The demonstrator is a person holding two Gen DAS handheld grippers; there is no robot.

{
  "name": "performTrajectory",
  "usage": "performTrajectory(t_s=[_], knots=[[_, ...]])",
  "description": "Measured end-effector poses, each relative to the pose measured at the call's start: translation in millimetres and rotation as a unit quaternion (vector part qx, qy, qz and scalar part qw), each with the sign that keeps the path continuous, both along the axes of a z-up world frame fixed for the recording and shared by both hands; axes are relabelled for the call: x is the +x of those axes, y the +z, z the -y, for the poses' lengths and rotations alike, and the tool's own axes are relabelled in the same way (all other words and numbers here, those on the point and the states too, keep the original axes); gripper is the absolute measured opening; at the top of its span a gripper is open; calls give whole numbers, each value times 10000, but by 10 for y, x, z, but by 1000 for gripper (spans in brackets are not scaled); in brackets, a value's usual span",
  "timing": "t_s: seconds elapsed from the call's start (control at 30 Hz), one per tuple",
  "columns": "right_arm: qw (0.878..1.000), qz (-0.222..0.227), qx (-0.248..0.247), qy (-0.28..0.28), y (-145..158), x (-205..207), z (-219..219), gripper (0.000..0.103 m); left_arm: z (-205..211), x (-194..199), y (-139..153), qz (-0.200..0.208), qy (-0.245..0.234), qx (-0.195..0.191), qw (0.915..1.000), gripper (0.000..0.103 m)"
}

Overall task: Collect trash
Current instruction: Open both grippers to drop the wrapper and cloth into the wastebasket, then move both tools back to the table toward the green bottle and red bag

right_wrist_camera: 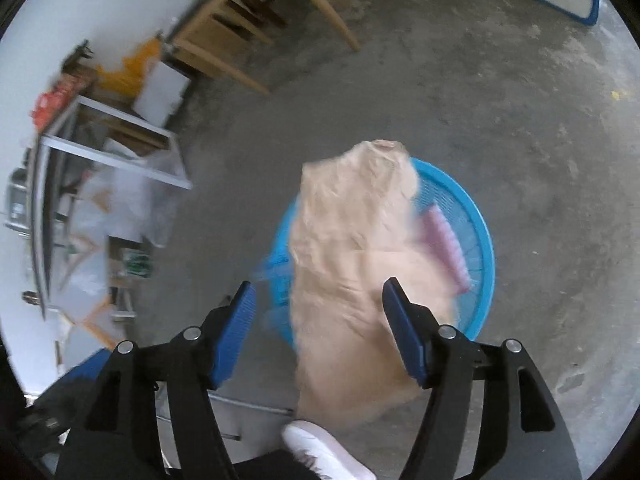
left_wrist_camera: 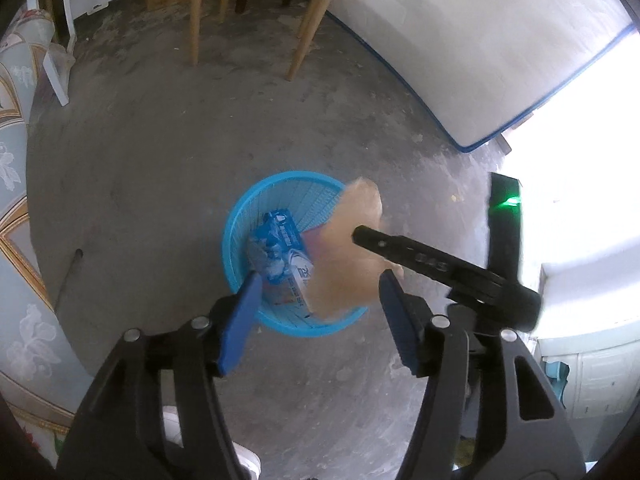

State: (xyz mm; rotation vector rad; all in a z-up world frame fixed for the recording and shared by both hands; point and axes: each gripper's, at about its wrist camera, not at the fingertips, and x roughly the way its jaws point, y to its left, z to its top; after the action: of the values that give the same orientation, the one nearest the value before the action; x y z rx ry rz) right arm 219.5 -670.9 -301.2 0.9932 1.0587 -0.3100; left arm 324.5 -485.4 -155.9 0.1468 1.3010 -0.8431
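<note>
A round blue basket (left_wrist_camera: 292, 175) stands on the concrete floor. Inside it lies a blue printed carton (left_wrist_camera: 280, 252). My left gripper (left_wrist_camera: 320, 276) hangs open just above the basket's near rim, nothing between its pads. A crumpled tan paper bag (left_wrist_camera: 352, 248) is blurred over the basket's right side. In the right wrist view the tan bag (right_wrist_camera: 352, 260) sits loose between the spread jaws of my right gripper (right_wrist_camera: 319, 284), which is open, over the blue basket (right_wrist_camera: 490, 256). A pink-purple item (right_wrist_camera: 444, 248) lies in the basket. A black finger (left_wrist_camera: 420, 258) of the right gripper crosses the left wrist view.
A wooden table (left_wrist_camera: 248, 12) stands beyond the basket. A white mattress with blue edging (left_wrist_camera: 460, 40) leans at the right. Patterned fabric (left_wrist_camera: 16, 160) fills the left edge. A cluttered metal-framed shelf (right_wrist_camera: 100, 160) is at the left, and a white shoe (right_wrist_camera: 324, 452) is near my right gripper.
</note>
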Motion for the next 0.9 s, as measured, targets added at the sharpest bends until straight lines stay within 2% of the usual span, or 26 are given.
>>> performTrajectory(t_s=[0.17, 0.37, 0.67, 0.77, 0.9], knots=[[10000, 25, -48, -59, -23, -78, -34, 64, -197, -69, 112, 156, -65, -102, 9998, 60], [9997, 160, -168, 13, 115, -291, -92, 64, -470, -176, 396, 372, 5, -291, 9989, 60], [9981, 456, -319, 251, 577, -624, -321, 64, -1232, -554, 978, 905, 98, -861, 9921, 71], [9965, 629, -366, 412, 797, -696, -432, 65, -1588, -669, 1093, 1077, 324, -977, 9888, 73], [9927, 896, -481, 641, 1181, -687, -593, 72, -2098, -811, 1198, 1325, 724, -1090, 9825, 74]])
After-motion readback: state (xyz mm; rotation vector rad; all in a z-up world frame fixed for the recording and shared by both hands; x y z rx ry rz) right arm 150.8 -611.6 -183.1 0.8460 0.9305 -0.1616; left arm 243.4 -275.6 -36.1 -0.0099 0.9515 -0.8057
